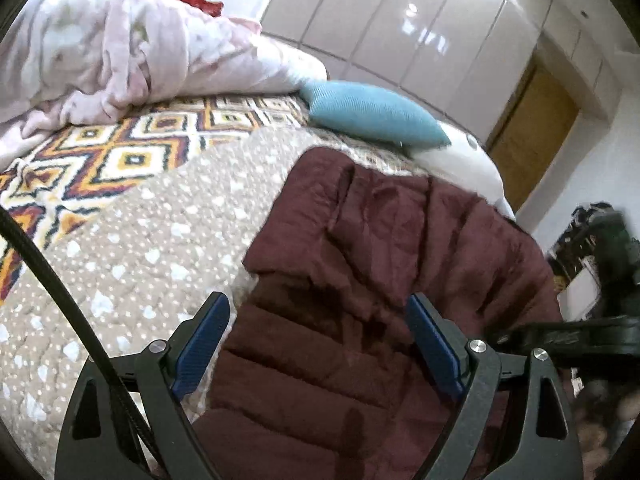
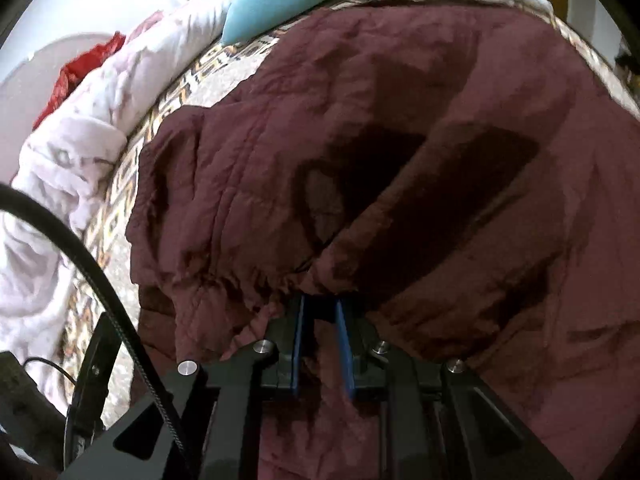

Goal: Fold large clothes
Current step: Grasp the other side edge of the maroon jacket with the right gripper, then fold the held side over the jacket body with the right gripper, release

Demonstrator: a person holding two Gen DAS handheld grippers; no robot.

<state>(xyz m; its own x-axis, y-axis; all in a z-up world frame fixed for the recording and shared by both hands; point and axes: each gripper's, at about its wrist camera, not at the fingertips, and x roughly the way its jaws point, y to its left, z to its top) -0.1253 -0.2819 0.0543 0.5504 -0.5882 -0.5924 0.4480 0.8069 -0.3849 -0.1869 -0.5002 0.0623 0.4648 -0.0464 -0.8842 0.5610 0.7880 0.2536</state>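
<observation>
A quilted maroon puffer jacket (image 1: 384, 280) lies on the bed's beige, white-spotted blanket (image 1: 160, 232). The left gripper (image 1: 320, 344) hovers above it, jaws wide — nothing between them. The right gripper (image 2: 320, 312) has its jaws narrowed on the jacket's gathered hem. A light-blue ribbed cushion (image 1: 372, 114) sits at one o'clock.

Soft daylight, wardrobe (image 1: 420, 32) glare, fisheye-bent edges, slight motion blur.
</observation>
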